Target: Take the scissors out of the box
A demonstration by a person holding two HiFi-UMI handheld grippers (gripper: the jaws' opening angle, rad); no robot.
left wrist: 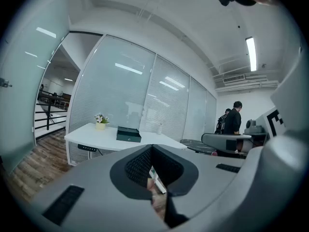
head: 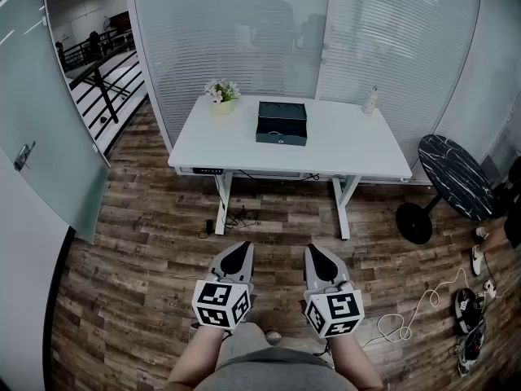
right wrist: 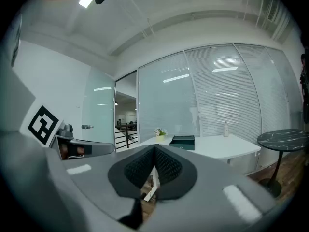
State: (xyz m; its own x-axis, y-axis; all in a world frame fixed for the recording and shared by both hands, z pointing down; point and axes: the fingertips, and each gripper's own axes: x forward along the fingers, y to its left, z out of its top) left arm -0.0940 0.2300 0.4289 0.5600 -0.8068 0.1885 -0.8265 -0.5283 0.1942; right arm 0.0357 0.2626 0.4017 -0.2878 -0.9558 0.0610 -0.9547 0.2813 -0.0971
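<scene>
A dark green box (head: 282,123) with its lid down stands on the white desk (head: 350,149), well ahead of me. No scissors show. Both grippers hang low in front of my body over the wood floor, far short of the desk. My left gripper (head: 238,249) has its jaws together and nothing between them. My right gripper (head: 319,251) is likewise shut and empty. The left gripper view has the box (left wrist: 129,135) small beyond the closed tips of the left gripper (left wrist: 151,146). In the right gripper view the box (right wrist: 182,142) sits just above the right gripper (right wrist: 154,148).
A flower pot (head: 221,94) and a white bottle (head: 370,100) stand at the desk's back corners. A round black side table (head: 456,176) is at the right, with cables and shoes (head: 468,316) on the floor. A glass door (head: 41,137) lies left. People (left wrist: 234,120) stand far right.
</scene>
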